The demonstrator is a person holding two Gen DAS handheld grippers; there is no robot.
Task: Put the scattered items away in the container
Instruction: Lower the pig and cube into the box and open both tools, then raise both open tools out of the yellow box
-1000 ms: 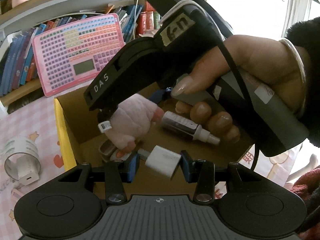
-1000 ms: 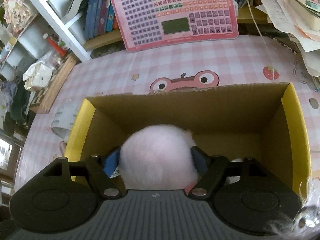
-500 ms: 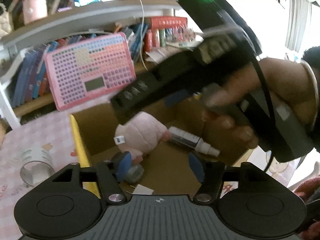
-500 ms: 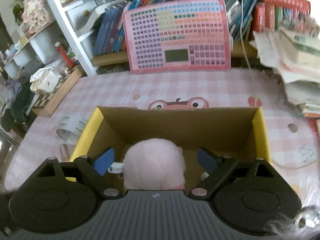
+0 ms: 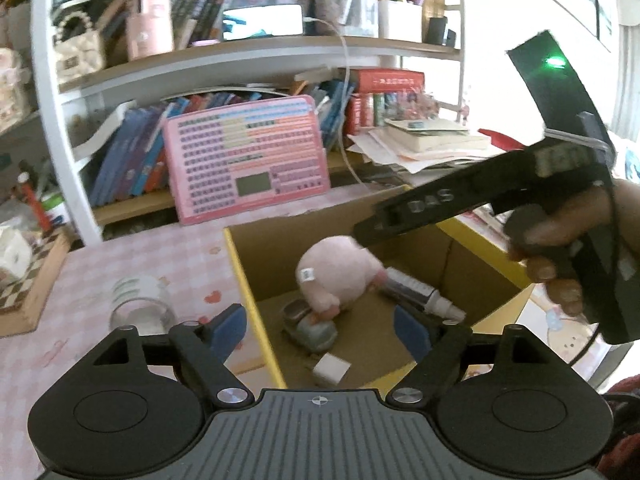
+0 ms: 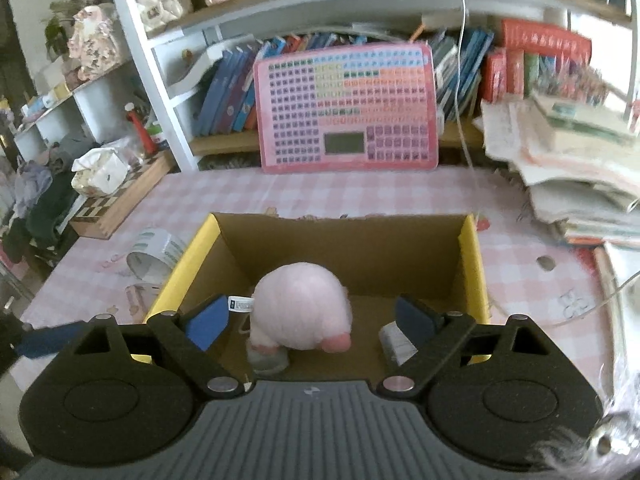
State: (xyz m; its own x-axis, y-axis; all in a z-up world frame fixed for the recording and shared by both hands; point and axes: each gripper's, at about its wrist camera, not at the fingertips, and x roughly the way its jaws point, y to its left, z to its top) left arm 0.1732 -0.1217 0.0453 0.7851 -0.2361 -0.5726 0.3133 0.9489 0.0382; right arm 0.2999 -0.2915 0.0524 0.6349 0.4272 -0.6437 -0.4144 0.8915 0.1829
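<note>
A table under a pink-and-white checked cloth (image 6: 360, 196) bears an open brown cardboard box with yellow flaps (image 6: 469, 252), a roll of white printed tape (image 6: 154, 254) lying just beside the box, a wooden chessboard box (image 6: 116, 204), a leaning pink keypad board (image 6: 348, 108) and stacked papers (image 6: 572, 172)

Domestic study room: crowded white bookshelf (image 6: 168, 80) of children's books (image 6: 228, 92), pink checked tablecloth (image 6: 360, 196), toy learning pad (image 6: 348, 108).

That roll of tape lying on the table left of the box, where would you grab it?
Judging by its pose, the tape roll lies on its side beside the cardboard box, opening facing the camera. I would come from above and pinch the ring wall, one finger inside the hole, one outside; across its whole width looks too wide.
</note>
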